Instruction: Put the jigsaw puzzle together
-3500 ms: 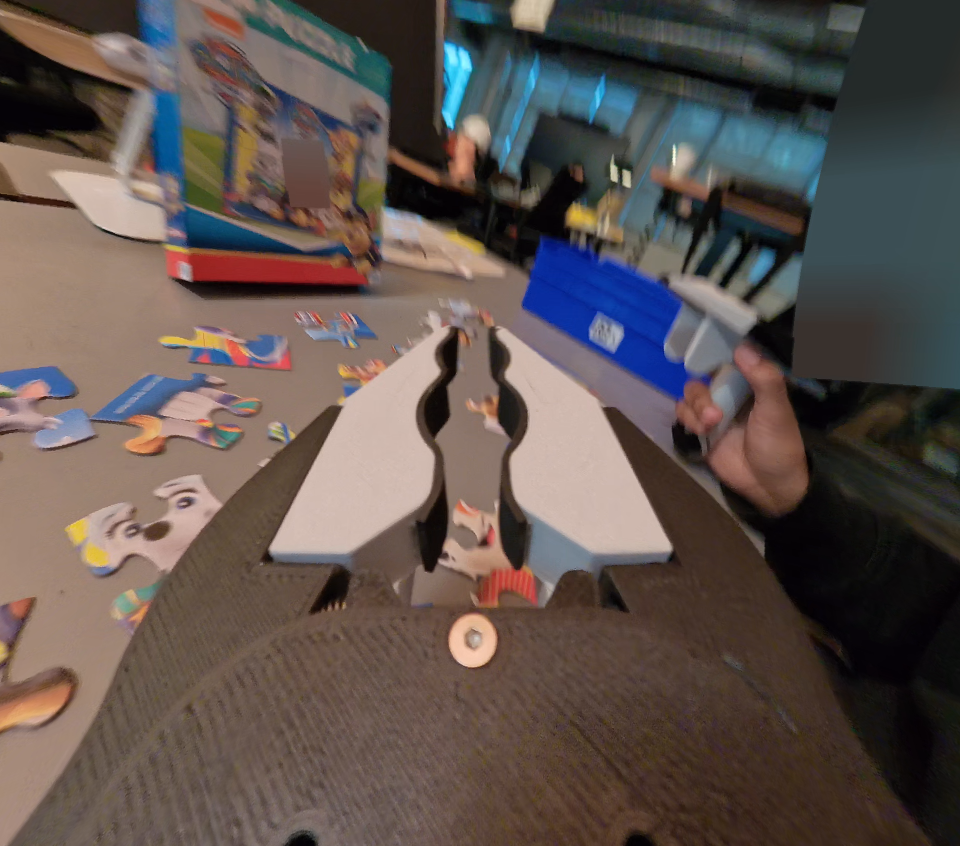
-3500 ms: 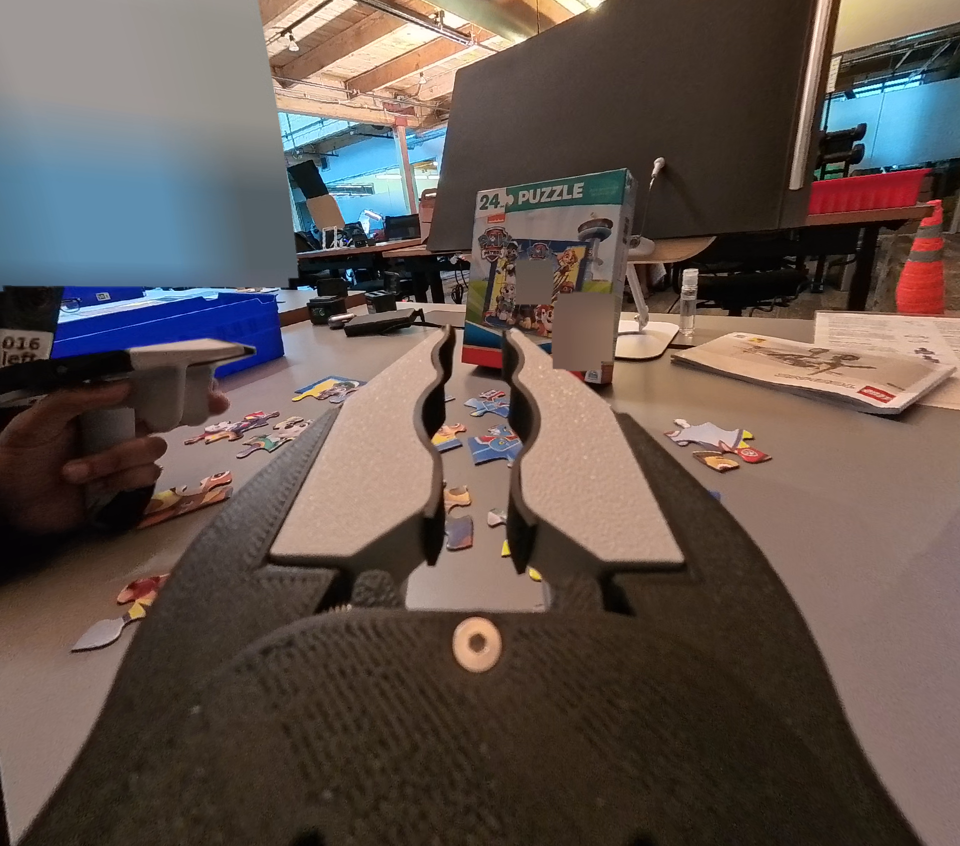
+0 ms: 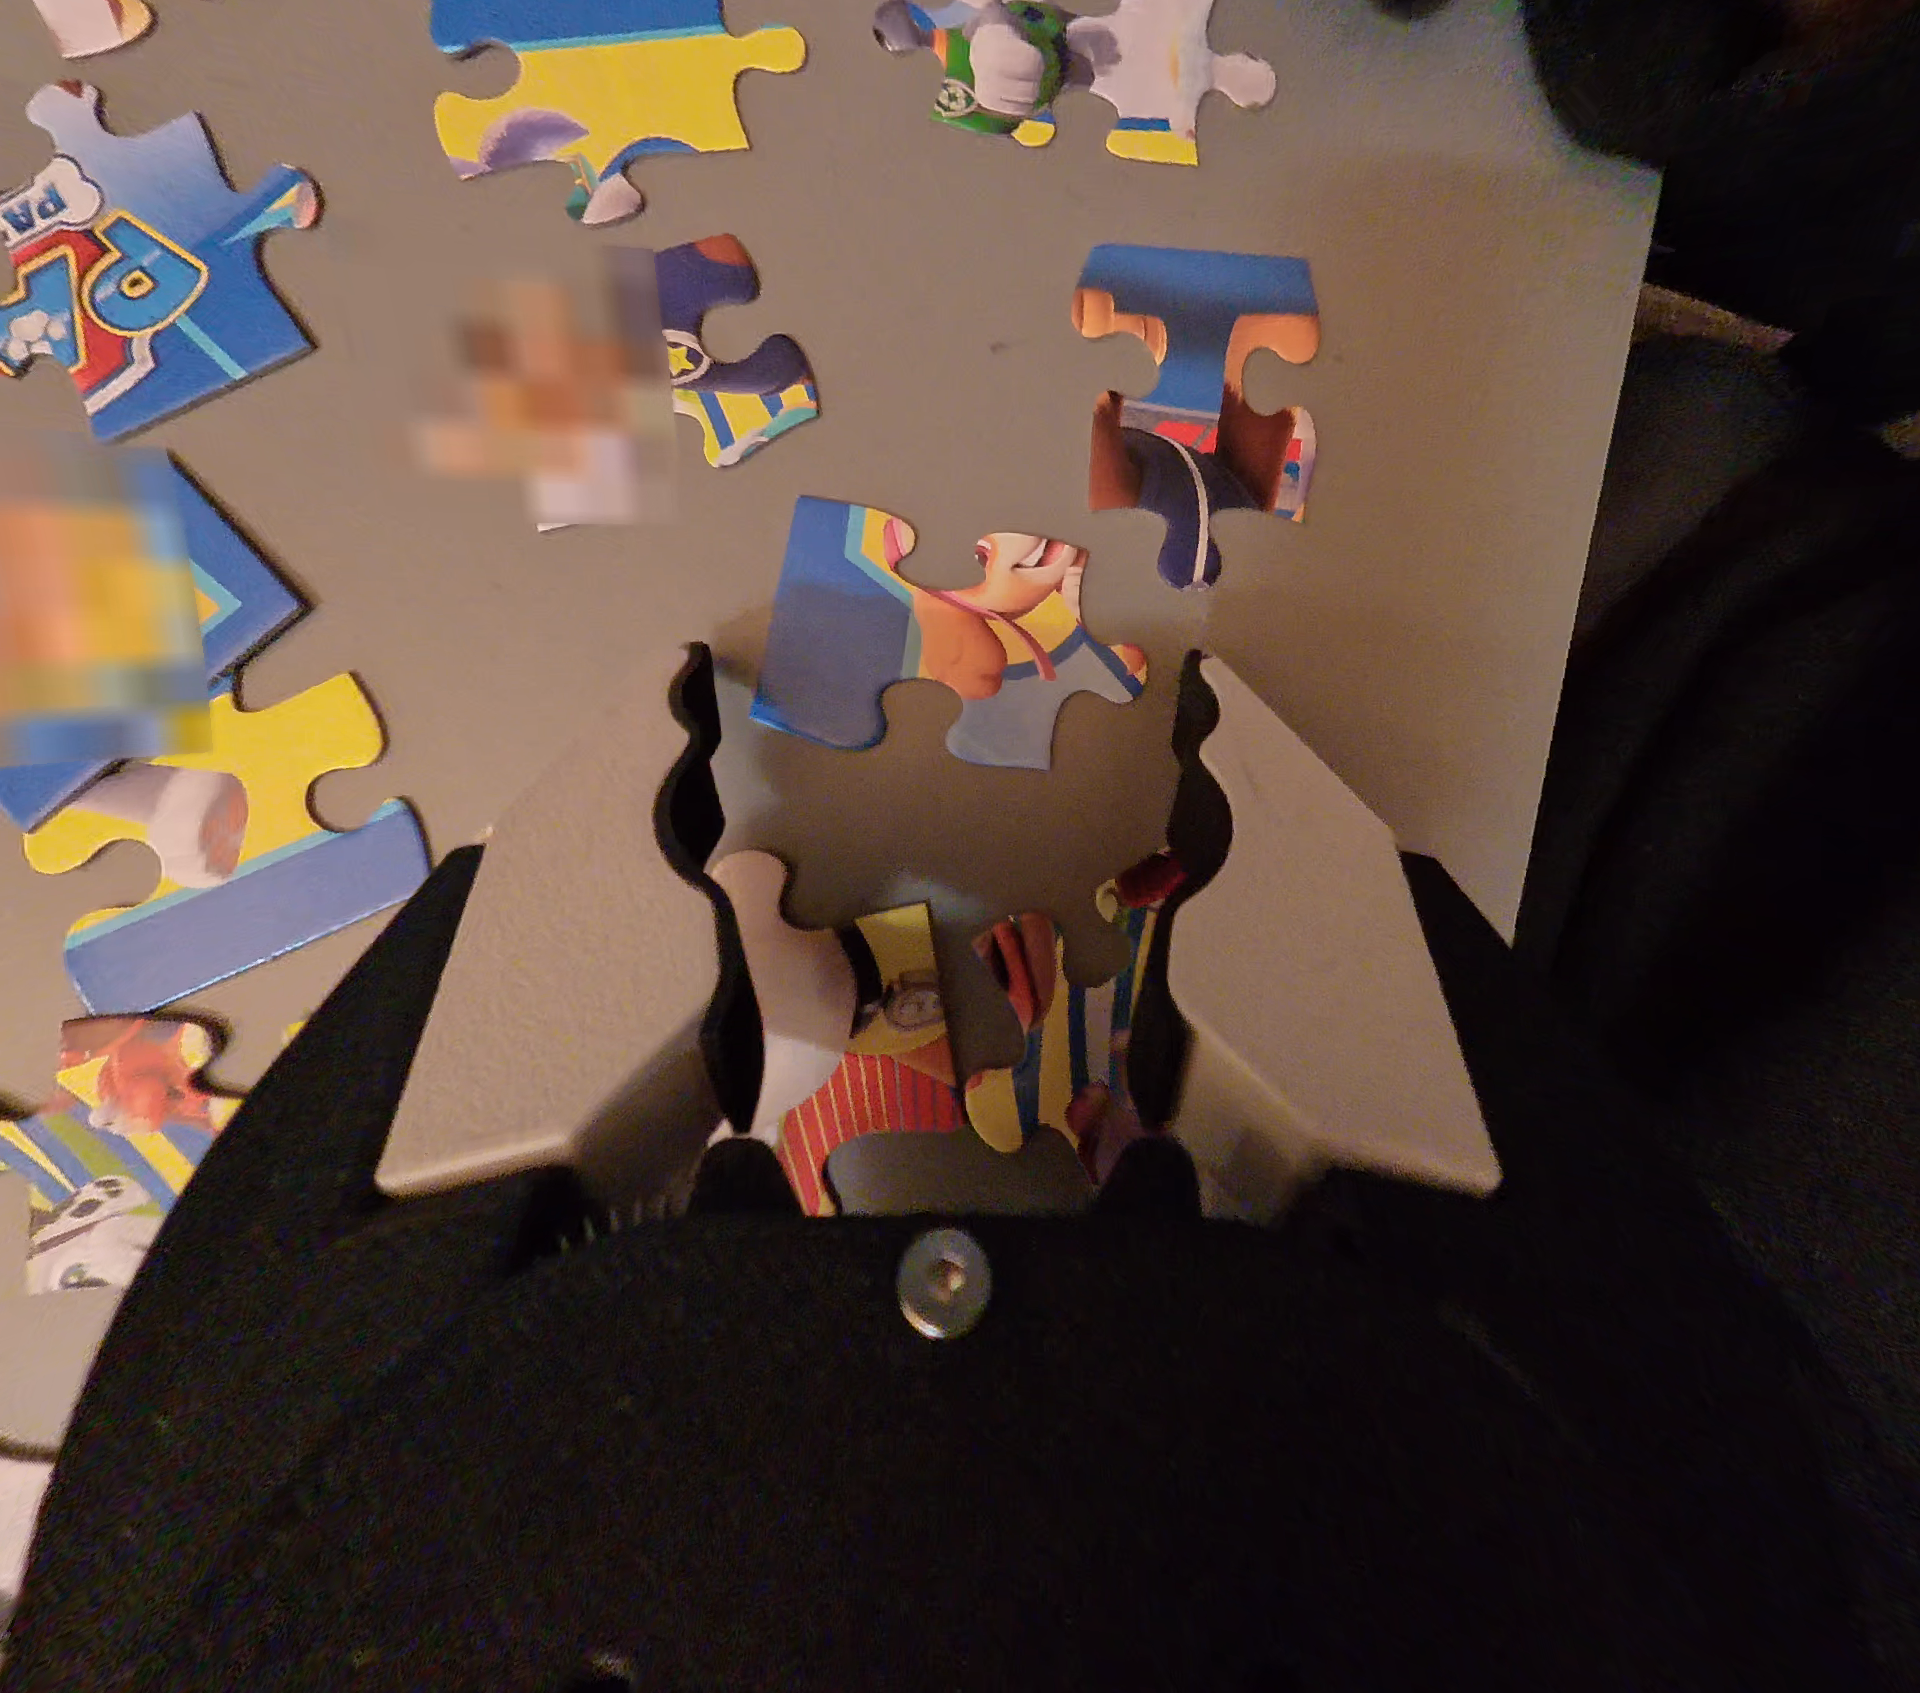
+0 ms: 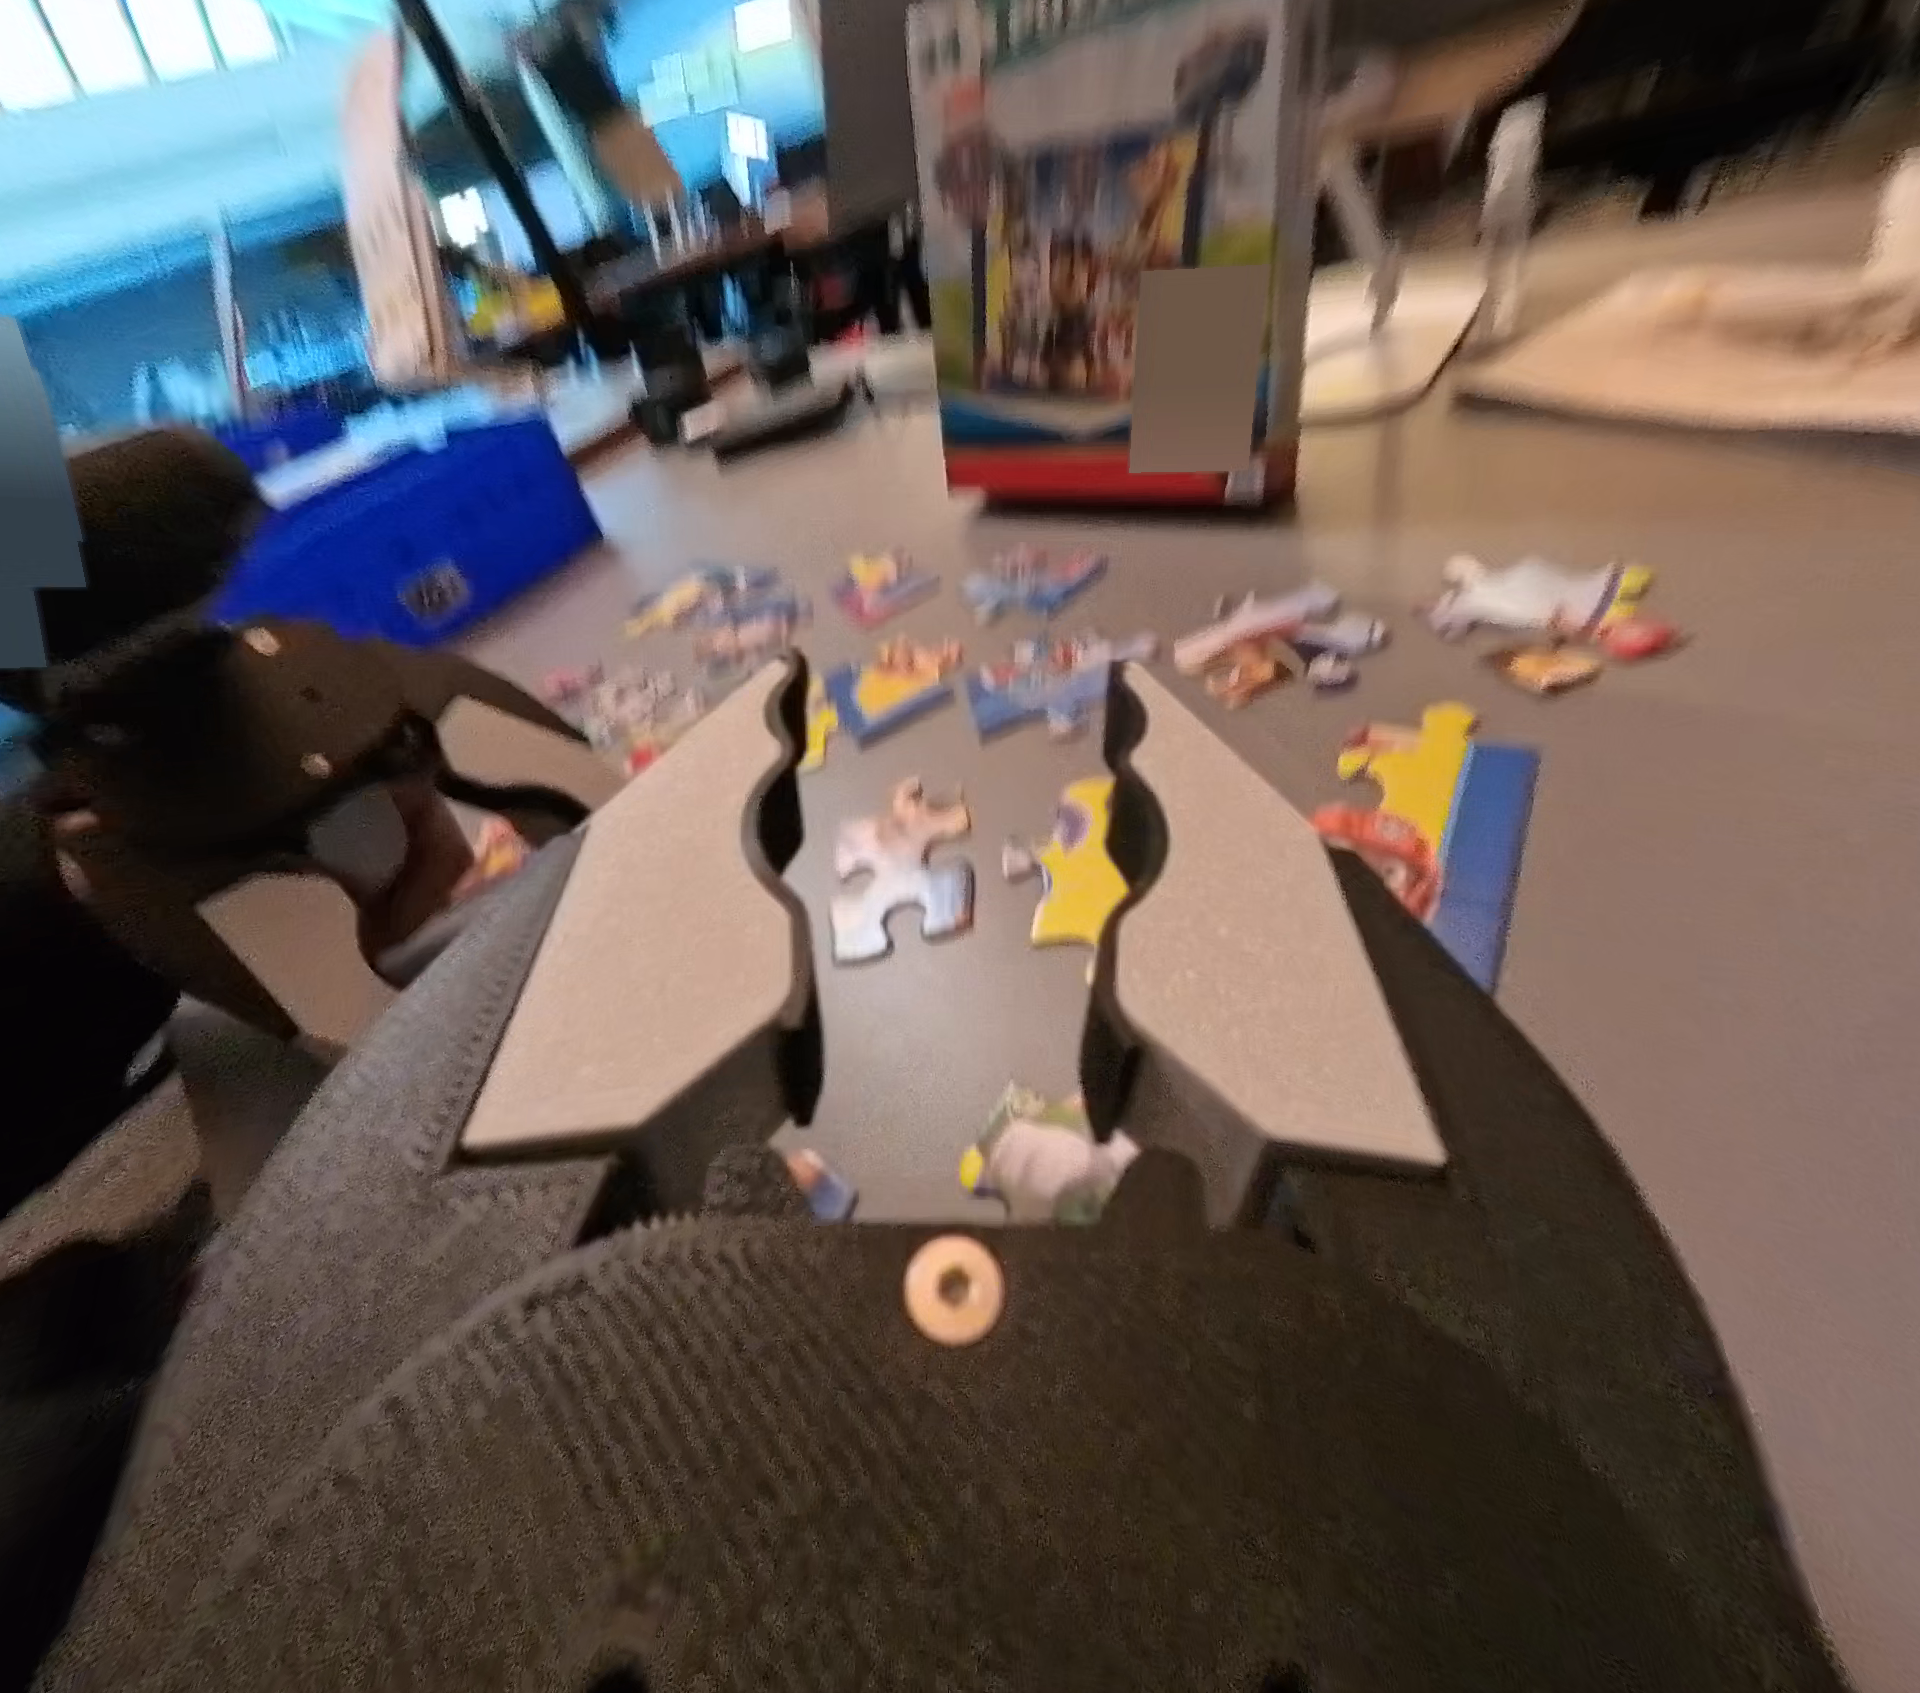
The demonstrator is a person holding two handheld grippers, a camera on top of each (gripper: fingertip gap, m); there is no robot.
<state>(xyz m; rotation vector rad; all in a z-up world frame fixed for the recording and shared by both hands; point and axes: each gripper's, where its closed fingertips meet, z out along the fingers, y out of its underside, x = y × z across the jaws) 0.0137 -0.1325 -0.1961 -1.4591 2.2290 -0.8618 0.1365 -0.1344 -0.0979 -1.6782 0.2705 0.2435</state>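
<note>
Left wrist view: steep downward, close over grey tabletop (image 3: 1403, 293) and scattered cardboard jigsaw pieces (image 3: 613, 85). Right wrist view: low, near-level, facing upright puzzle box (image 4: 1112, 220). Shared by the 2: tabletop, pieces.

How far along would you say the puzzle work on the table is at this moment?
Little looks done: the pieces lie loose and face-up on the grey table, and only one joined pair shows. In hand, nothing: the left gripper stands open over a blue and orange piece without touching it, and the right gripper is open too. Nearly all the joining is left. The puzzle box stands upright behind.
</note>
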